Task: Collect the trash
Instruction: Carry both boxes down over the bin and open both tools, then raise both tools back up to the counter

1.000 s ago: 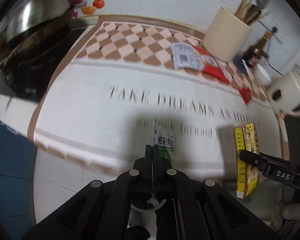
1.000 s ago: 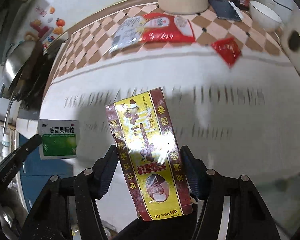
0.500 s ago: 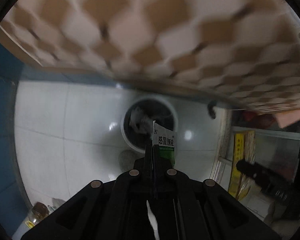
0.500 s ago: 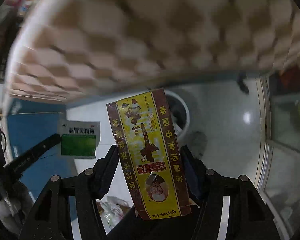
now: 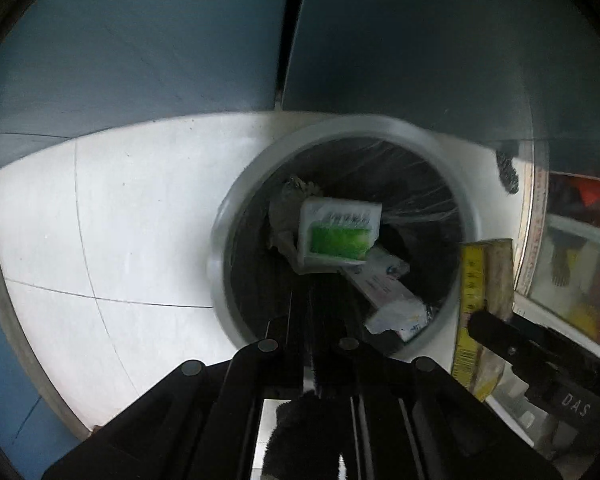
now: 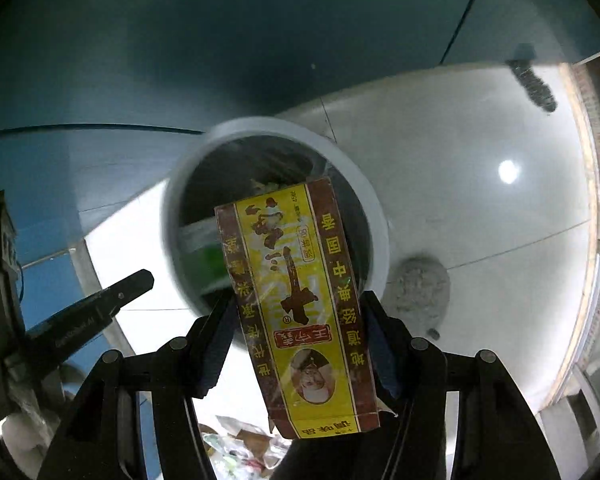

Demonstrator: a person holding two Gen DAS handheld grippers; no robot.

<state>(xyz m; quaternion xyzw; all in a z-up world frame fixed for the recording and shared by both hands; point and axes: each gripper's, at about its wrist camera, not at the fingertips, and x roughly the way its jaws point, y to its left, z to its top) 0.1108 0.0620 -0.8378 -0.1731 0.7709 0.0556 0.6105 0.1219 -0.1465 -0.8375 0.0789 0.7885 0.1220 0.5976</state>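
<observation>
The right gripper (image 6: 296, 316) fingers clamp the yellow seasoning box (image 6: 300, 300) by its long edges, above the bin (image 6: 380, 240) at 12 o'clock — light, crushable card. The left gripper (image 5: 300, 304) fingers stand slightly parted, empty — the green sachet (image 5: 338, 236) lies in the bin.

You had the yellow-and-maroon carton (image 6: 300, 304) upright and slightly tilted, clamped by its long sides over the white bin (image 5: 236, 216) — its face printed with red and dark characters and a small portrait. The green-and-white packet (image 5: 338, 234) was inside the bin's dark, plastic-lined mouth, motion-blurred, above crumpled papers (image 5: 384, 292).
</observation>
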